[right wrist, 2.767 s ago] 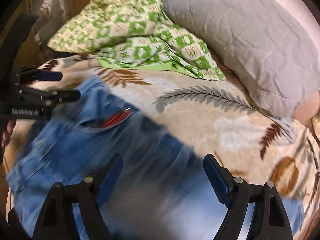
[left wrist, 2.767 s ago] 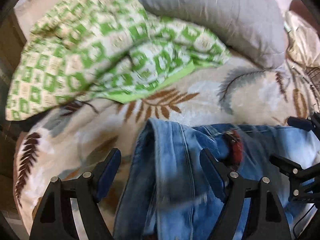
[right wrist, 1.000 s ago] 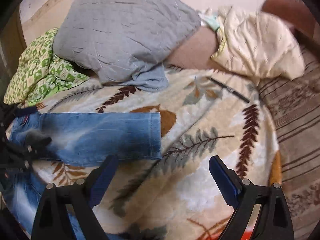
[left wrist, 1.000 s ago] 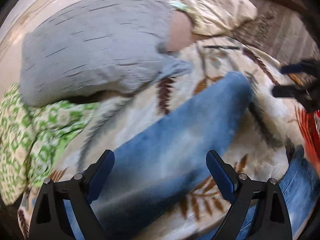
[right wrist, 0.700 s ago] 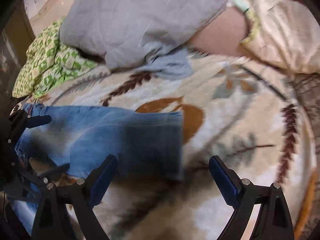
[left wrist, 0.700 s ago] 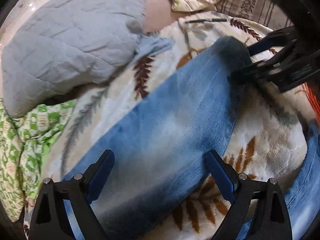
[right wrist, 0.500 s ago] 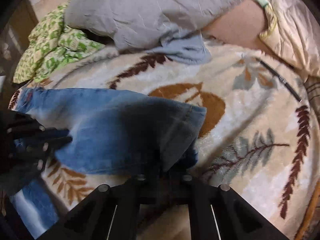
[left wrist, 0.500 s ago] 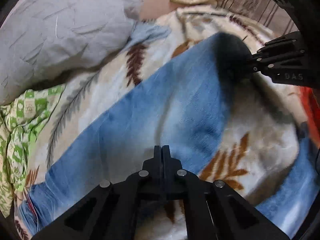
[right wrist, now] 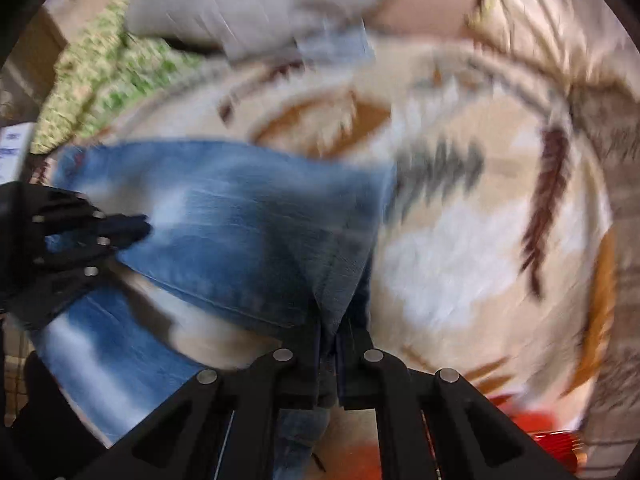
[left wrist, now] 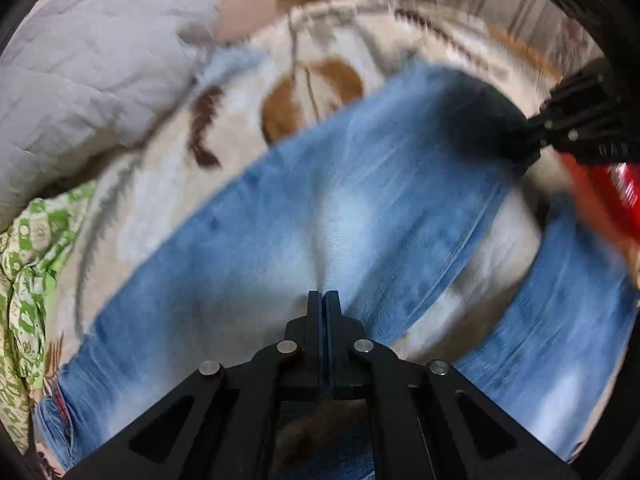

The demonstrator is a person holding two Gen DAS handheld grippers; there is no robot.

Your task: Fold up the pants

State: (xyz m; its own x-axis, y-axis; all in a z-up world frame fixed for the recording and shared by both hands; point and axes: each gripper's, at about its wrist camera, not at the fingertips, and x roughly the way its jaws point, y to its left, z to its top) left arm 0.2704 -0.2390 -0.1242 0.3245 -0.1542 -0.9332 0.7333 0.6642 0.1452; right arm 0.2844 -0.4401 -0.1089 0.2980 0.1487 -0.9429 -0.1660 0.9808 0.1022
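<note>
Fingers (right wrist: 329,344) newly clamped, jeans (right wrist: 240,232) apparently pinched between

pants (left wrist: 304,216): faded blue denim | blanket (right wrist: 460,264): cream, brown-grey leaf print | pillow (left wrist: 88,80): grey

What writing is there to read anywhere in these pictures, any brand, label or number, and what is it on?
"DAS": pale letters on the black body of the right gripper, left wrist view; blurred and cut off at the edge, so uncertain.
Bluish print on a white sheet at the left edge, right wrist view: too blurred to read.
Nothing readable on the jeans.
</note>
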